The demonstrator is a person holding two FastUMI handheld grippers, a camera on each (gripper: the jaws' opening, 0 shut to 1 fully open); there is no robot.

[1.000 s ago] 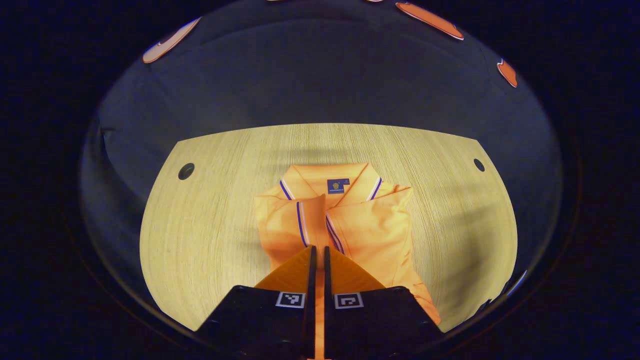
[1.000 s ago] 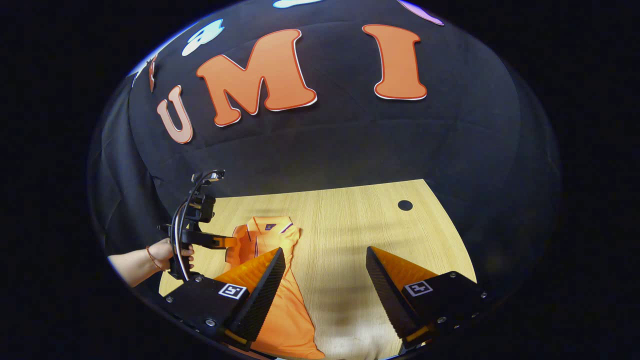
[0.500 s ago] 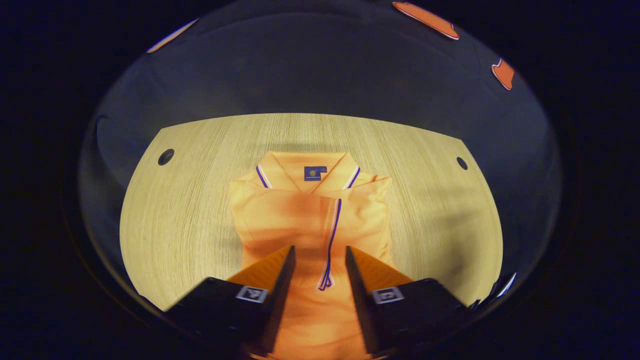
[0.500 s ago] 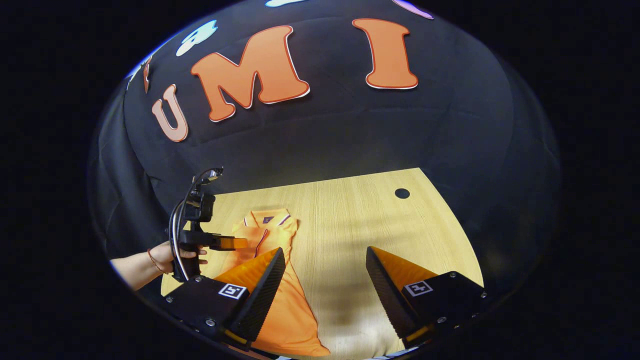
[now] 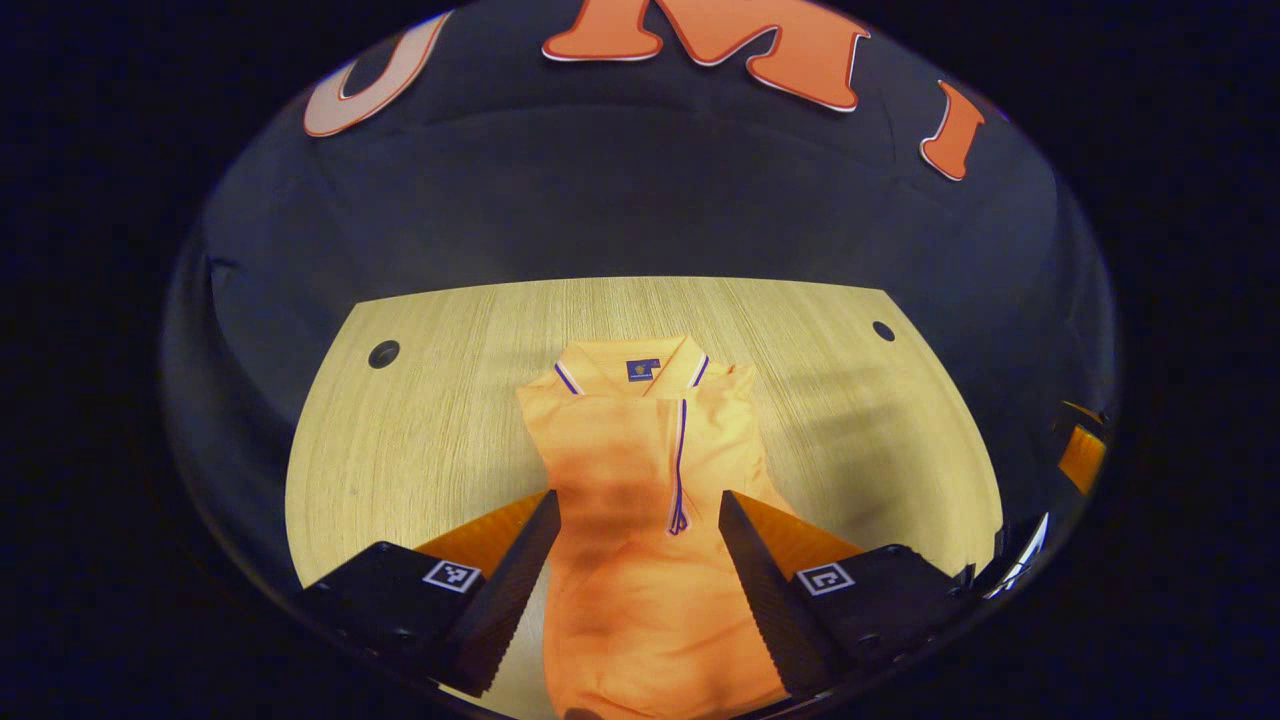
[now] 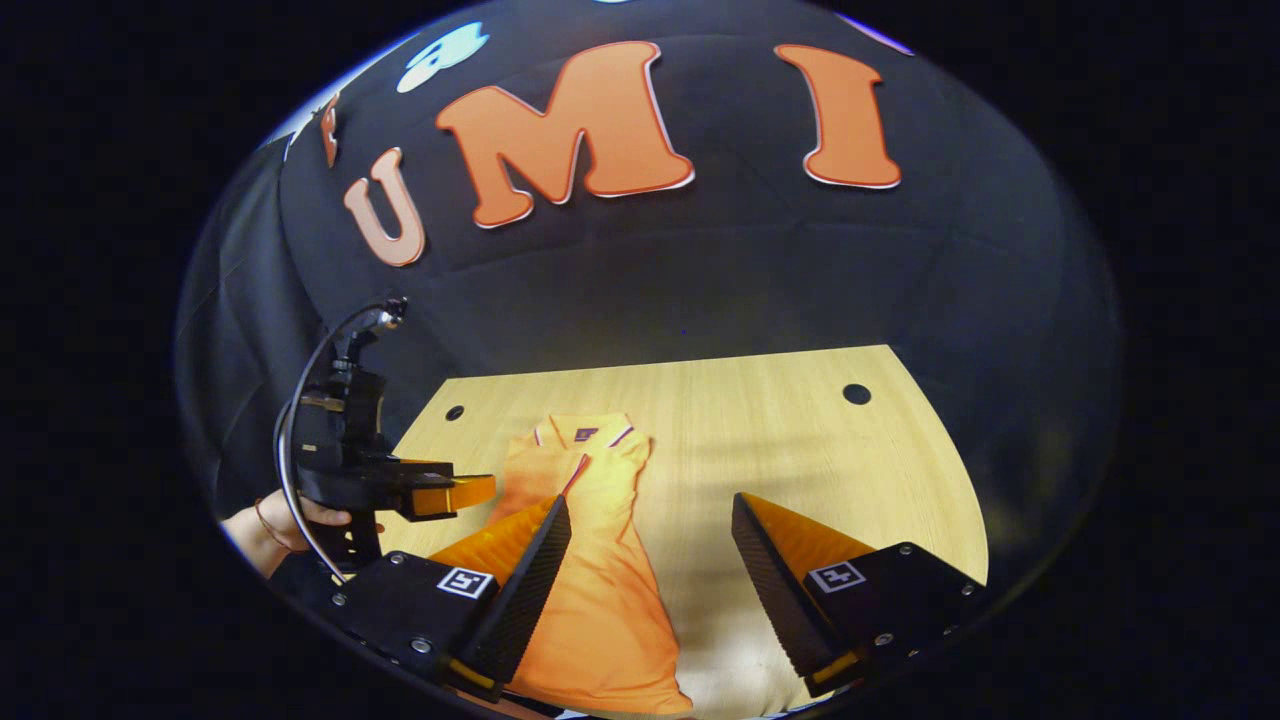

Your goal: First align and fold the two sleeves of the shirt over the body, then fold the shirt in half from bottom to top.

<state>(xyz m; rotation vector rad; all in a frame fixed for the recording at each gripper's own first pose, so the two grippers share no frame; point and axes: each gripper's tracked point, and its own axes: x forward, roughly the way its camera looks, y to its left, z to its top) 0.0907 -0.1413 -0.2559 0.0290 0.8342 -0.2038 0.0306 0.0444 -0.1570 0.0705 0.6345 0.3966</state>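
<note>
**A:** so where's the shirt (image 5: pixel 640 470) sitting right now?

**B:** flat on the wooden table (image 5: pixel 420 420), collar toward the far edge by the black cloth wall, hem toward the camera. Both sleeves are folded in over the body, so it's a long narrow orange strip. In the left gripper view one sleeve's striped cuff (image 5: pixel 679 520) lies down the middle of the chest, just below the collar (image 5: pixel 633 362).

**A:** and the left gripper (image 5: pixel 634 545)?

**B:** fingers spread wide, nothing between them but air, hovering above the lower half of the shirt. From its own camera the shirt runs straight up the gap between the two fingers. In the right gripper view you can see it off to the left with a hand (image 6: pixel 290 515) on the grip, its tips apart and near the shirt's left edge (whether it touches the cloth I can't tell from there).

**A:** right gripper (image 6: pixel 648 545)?

**B:** also spread wide and holding nothing. Its left finger overlaps the shirt in the picture, the other finger (image 6: pixel 775 560) is over bare table. The shirt (image 6: pixel 600 560) sits left of its centre line.
</note>
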